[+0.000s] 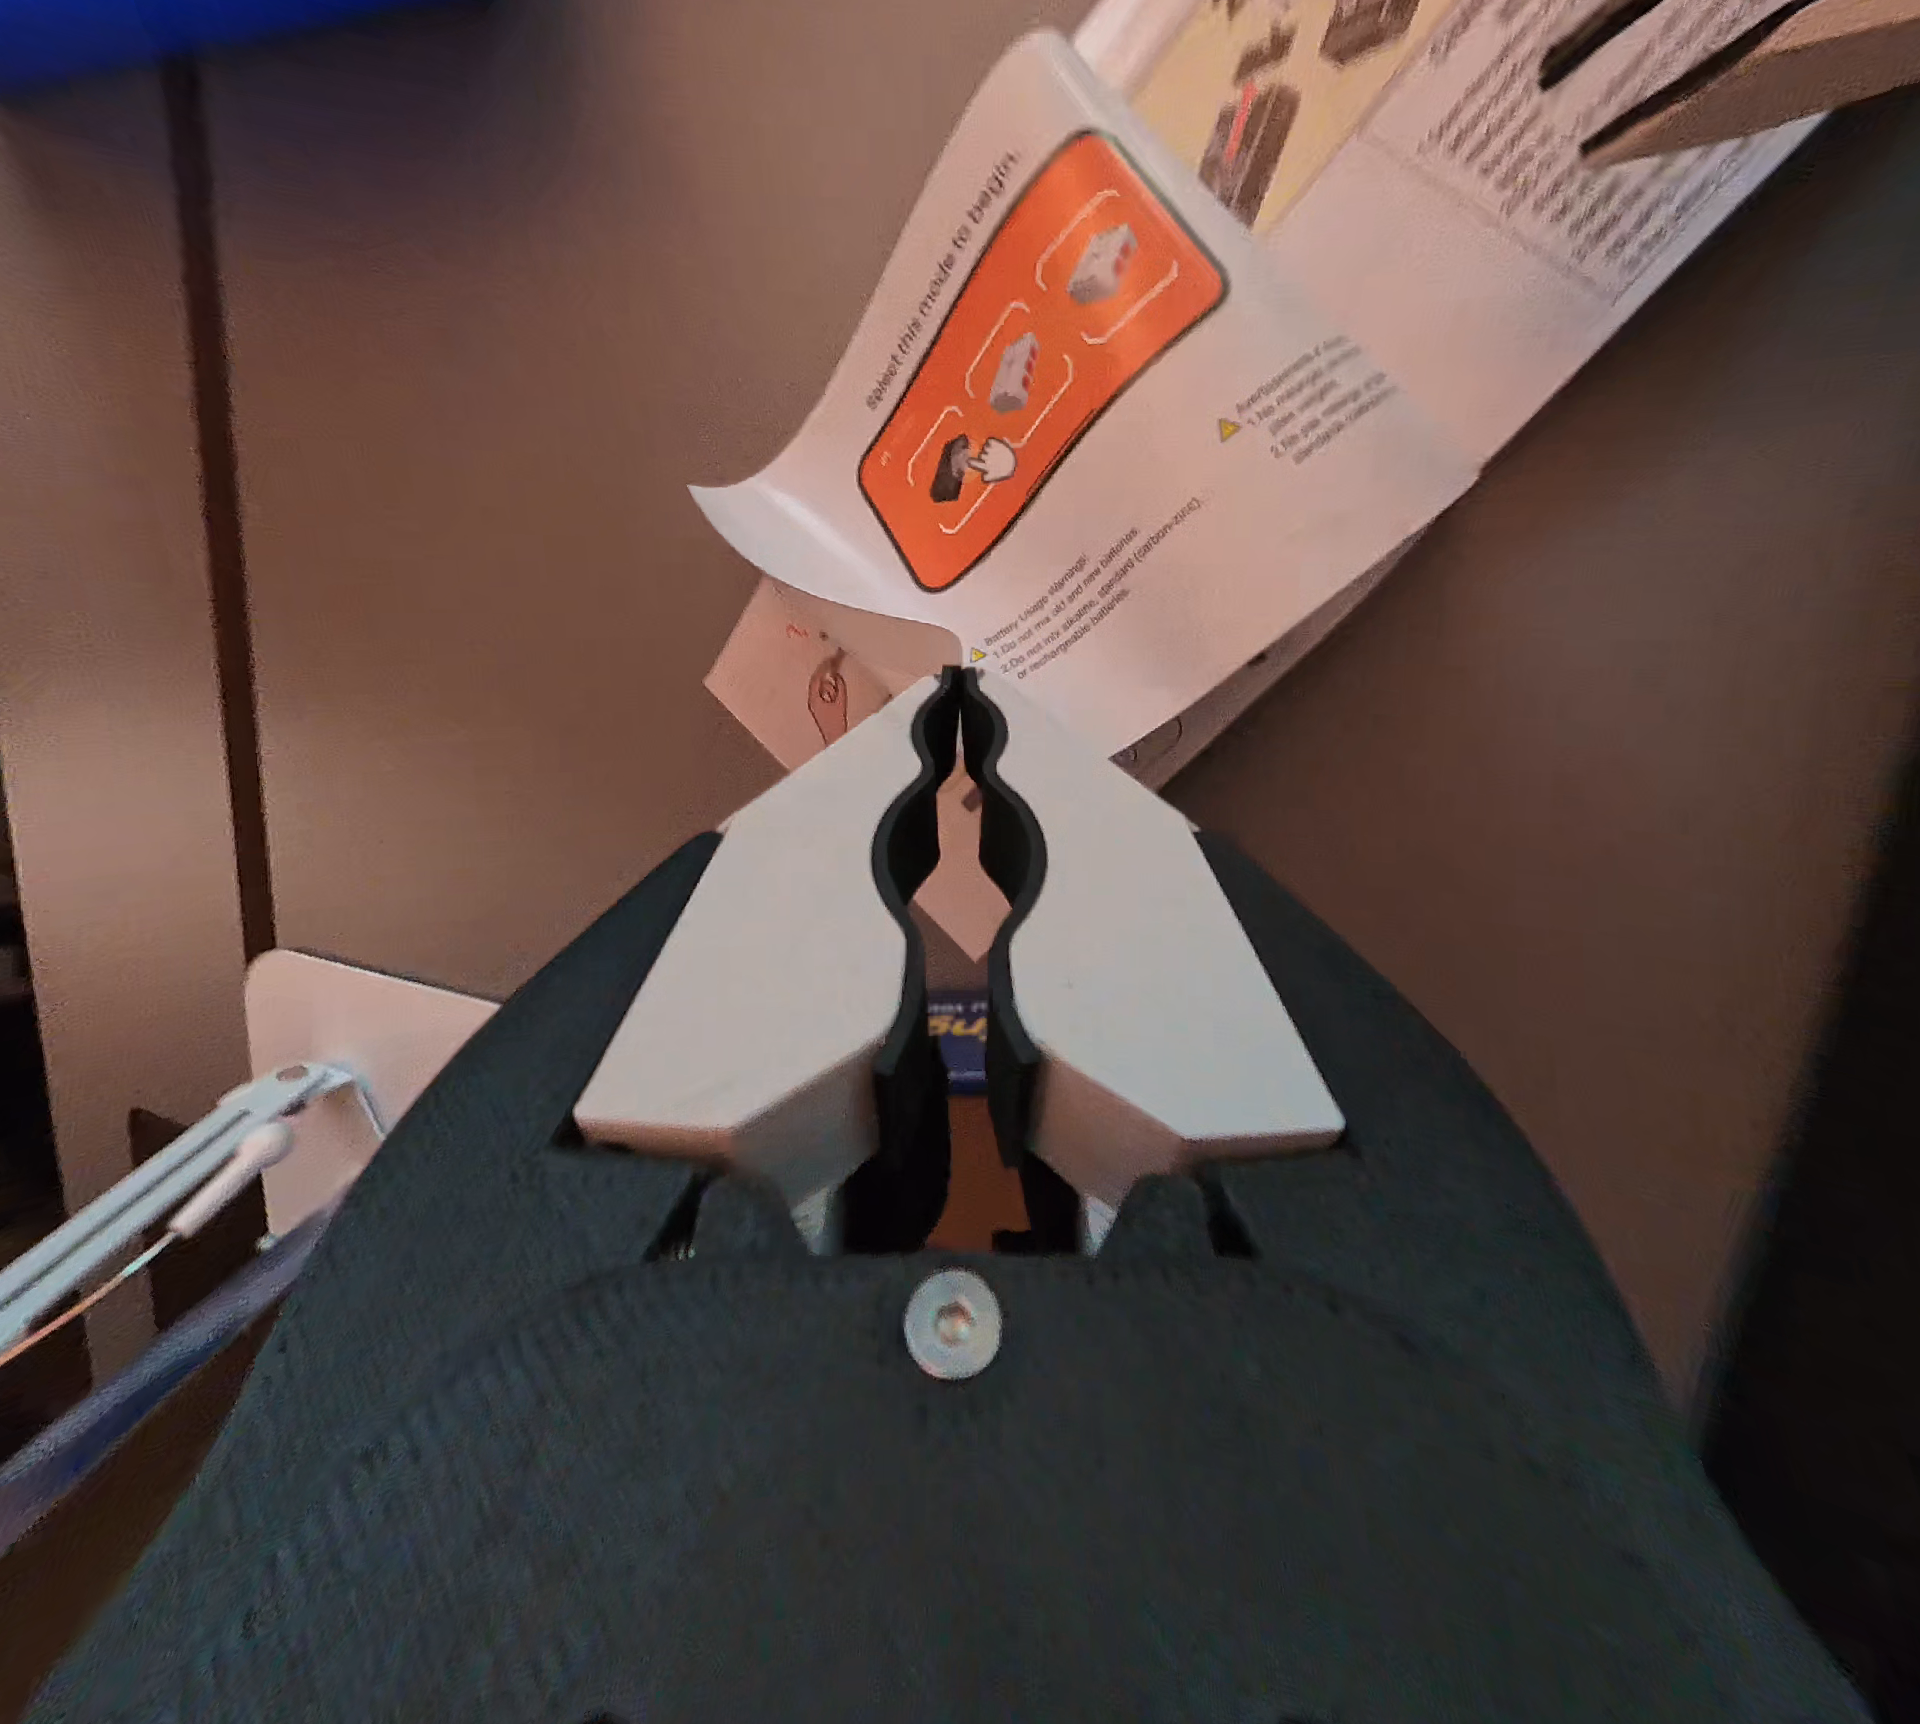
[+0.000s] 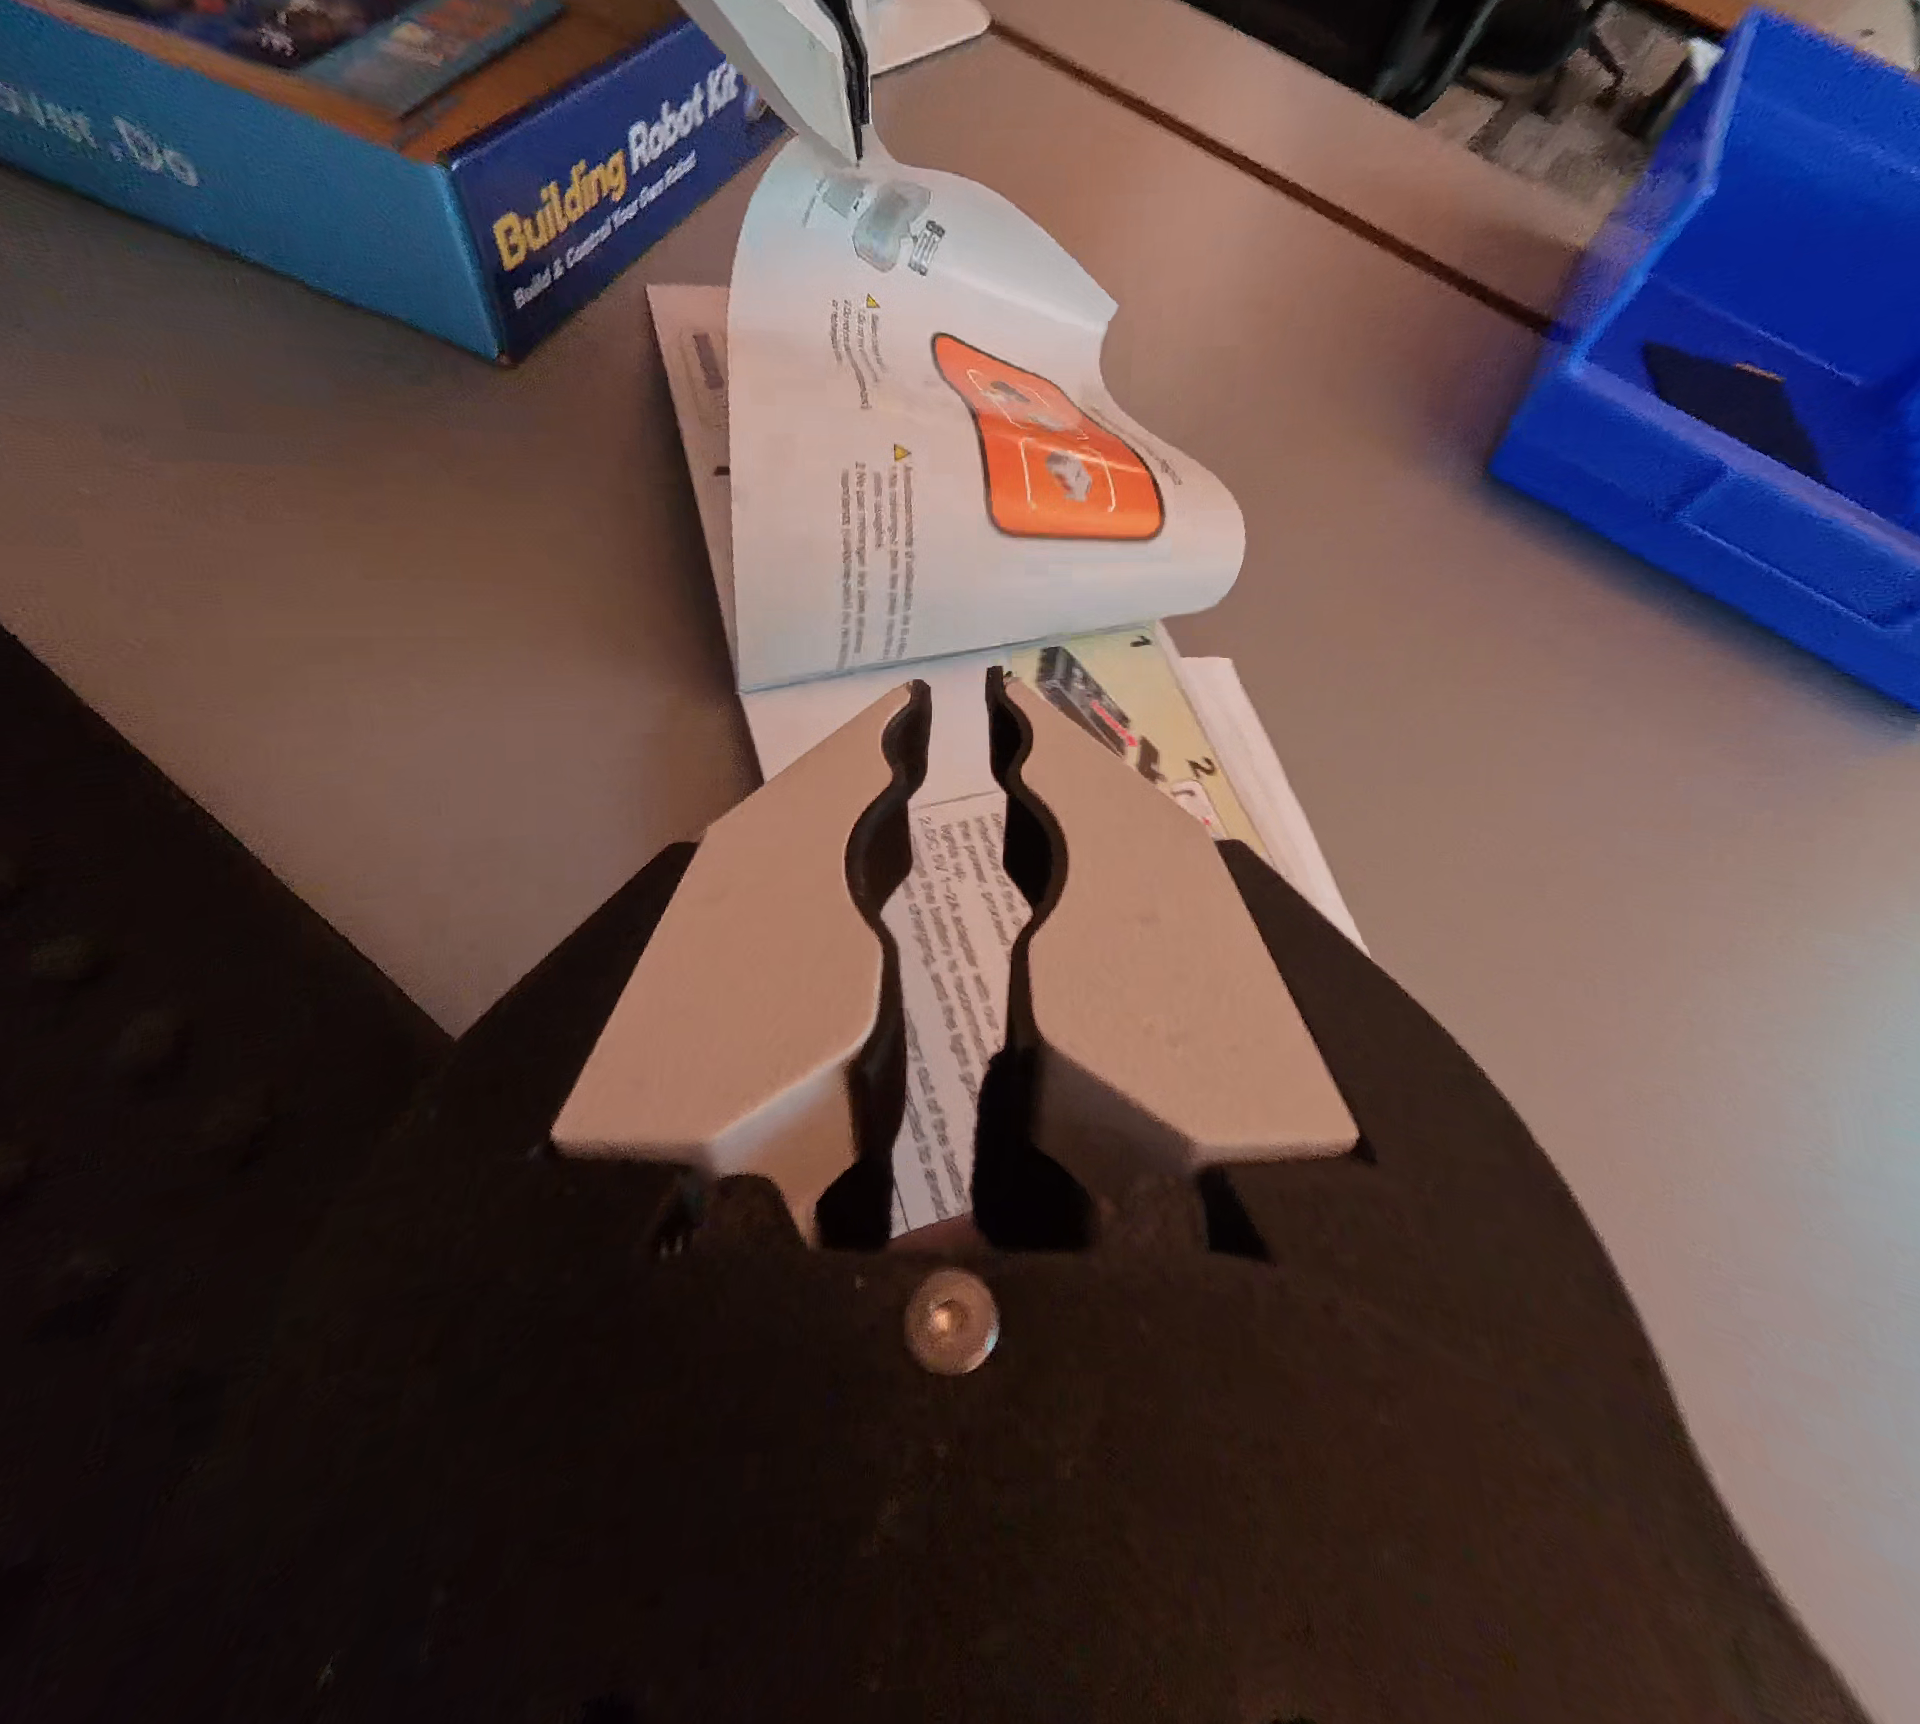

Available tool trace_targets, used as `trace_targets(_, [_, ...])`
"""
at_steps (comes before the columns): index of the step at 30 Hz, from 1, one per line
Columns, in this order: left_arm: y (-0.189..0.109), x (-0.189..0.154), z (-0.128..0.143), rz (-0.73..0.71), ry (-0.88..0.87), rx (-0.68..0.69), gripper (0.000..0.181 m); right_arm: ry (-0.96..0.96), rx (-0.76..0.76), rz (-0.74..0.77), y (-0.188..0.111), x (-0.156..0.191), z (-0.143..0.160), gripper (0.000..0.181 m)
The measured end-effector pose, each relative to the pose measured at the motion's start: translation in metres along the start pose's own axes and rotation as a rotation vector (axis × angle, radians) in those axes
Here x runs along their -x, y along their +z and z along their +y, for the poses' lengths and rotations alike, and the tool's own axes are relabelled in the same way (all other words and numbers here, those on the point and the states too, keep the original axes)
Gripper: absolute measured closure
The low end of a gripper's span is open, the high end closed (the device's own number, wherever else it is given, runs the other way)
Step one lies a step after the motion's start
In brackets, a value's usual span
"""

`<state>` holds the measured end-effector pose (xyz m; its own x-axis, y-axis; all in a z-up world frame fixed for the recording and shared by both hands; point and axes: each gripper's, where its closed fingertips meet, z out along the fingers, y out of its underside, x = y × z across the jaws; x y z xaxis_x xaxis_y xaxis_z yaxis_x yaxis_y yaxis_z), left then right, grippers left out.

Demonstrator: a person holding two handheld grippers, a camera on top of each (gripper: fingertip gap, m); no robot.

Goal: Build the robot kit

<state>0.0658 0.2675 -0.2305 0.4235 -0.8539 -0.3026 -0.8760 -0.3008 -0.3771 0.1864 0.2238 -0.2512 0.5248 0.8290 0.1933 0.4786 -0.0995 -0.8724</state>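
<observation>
Up close, the left gripper (image 1: pixel 958 679) is pinched closed on the corner of a page (image 1: pixel 1060 469) of the booklet (image 2: pixel 1216 739), which lies open on the grey counter (image 2: pixel 1507 843); the page curls upward. The right gripper (image 2: pixel 958 687) hovers just over the booklet's near page, its jaws a narrow gap apart and holding nothing. Beside the booklet sit a blue box (image 2: pixel 343 147) and a blue bin (image 2: pixel 1745 386).

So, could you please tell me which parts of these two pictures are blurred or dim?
Left wrist view: booklet page fairly sharp near the left claw, smeared towards the top right. Right wrist view: blue bin and box blurred, claw body dark.
</observation>
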Motion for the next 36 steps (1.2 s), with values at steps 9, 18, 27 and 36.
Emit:
trace_targets(9, [-0.004,0.027,0.018,-0.139,-0.049,0.090,0.166,-0.168,0.151,-0.070,0.050,0.028,0.001,0.178])
trace_targets(18, [-0.015,0.008,-0.028,-0.085,-0.008,-0.102,0.163,-0.284,0.260,-0.104,0.067,0.042,0.017,0.181])
trace_targets(27, [0.032,-0.001,-0.014,0.011,-0.022,-0.026,0.170,-0.321,0.199,-0.072,0.056,0.042,0.009,0.181])
trace_targets(36, [0.026,-0.035,-0.051,0.098,0.060,-0.157,0.168,-0.117,0.127,0.003,0.000,-0.011,0.012,0.163])
